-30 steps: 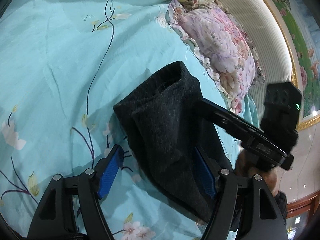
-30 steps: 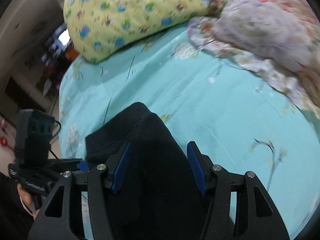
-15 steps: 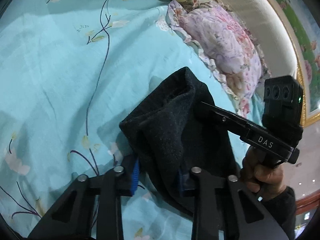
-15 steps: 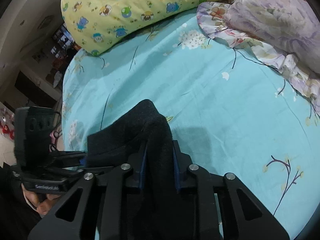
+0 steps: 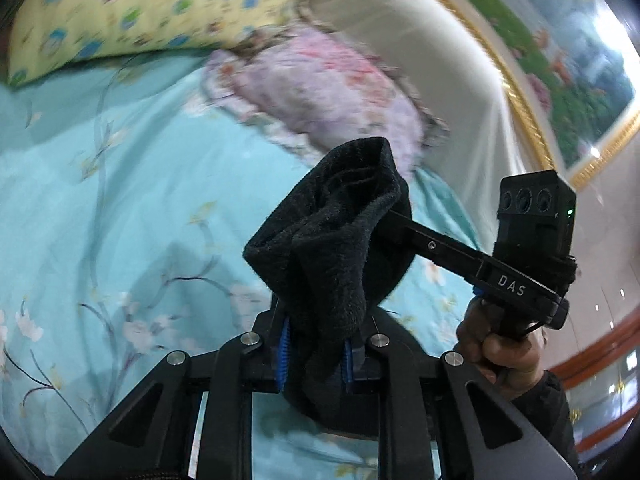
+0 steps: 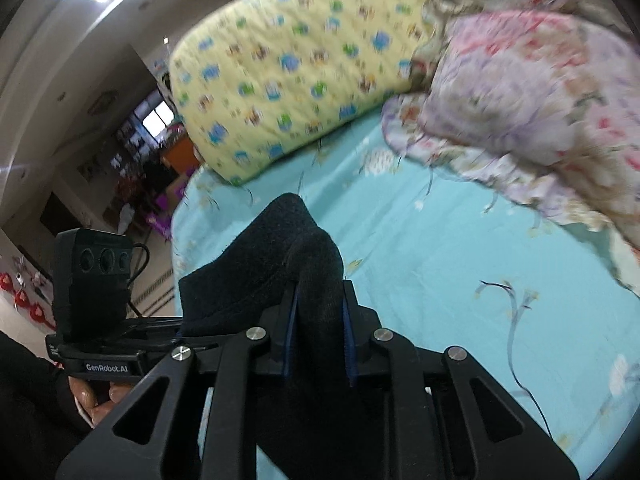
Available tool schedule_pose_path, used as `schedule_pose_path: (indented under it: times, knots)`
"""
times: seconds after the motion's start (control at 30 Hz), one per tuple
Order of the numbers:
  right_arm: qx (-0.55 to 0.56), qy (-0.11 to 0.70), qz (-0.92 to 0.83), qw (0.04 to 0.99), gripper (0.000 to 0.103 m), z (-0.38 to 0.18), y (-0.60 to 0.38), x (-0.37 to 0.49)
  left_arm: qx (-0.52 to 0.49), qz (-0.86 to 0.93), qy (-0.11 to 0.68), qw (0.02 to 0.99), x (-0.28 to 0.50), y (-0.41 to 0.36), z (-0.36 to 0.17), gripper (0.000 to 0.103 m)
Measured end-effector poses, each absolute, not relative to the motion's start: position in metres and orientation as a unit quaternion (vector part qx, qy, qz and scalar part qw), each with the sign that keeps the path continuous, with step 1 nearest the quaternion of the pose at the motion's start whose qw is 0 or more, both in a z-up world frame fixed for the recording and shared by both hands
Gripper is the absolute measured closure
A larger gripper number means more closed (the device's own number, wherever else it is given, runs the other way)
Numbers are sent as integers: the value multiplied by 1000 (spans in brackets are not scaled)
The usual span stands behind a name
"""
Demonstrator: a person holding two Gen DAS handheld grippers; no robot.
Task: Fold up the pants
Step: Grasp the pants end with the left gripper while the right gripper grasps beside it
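Black fleecy pants (image 5: 332,248) hang bunched above the turquoise floral bed sheet (image 5: 120,200); left gripper (image 5: 316,354) and right gripper (image 6: 318,336) jaws each clench an edge, likely lifting to spread them for folding.

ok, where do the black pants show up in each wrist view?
Left wrist: black pants centre frame, bunched upward, clamped in the left gripper, its jaws shut on them.
Right wrist: pants lower centre-left, clamped in the right gripper.
Shared landmark: yellow patterned pillow, top left in the left view, top centre in the right.
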State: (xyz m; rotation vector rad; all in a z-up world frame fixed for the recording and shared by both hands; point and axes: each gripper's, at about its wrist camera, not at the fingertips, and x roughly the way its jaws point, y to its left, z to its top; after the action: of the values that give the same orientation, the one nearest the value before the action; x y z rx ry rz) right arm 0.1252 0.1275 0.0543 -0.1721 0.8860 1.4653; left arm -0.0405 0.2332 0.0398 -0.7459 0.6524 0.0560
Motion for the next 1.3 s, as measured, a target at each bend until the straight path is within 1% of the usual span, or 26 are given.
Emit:
schedule_pose_path:
  times: [0.23, 0.4, 0.7, 1.3]
  knots:
    - [-14, 354, 636, 686, 82, 78, 53, 123, -310, -20, 304, 900, -38, 175, 74, 84]
    - [30, 336, 626, 703, 82, 80, 4, 123, -271, -51, 312, 909, -33, 126, 85, 84]
    - [89, 334, 588, 731, 83, 60, -76, 127, -212, -96, 337, 912, -16, 51, 81, 84]
    - [147, 345, 527, 763, 83, 11, -176, 132, -102, -139, 384, 907, -1, -34, 60, 84]
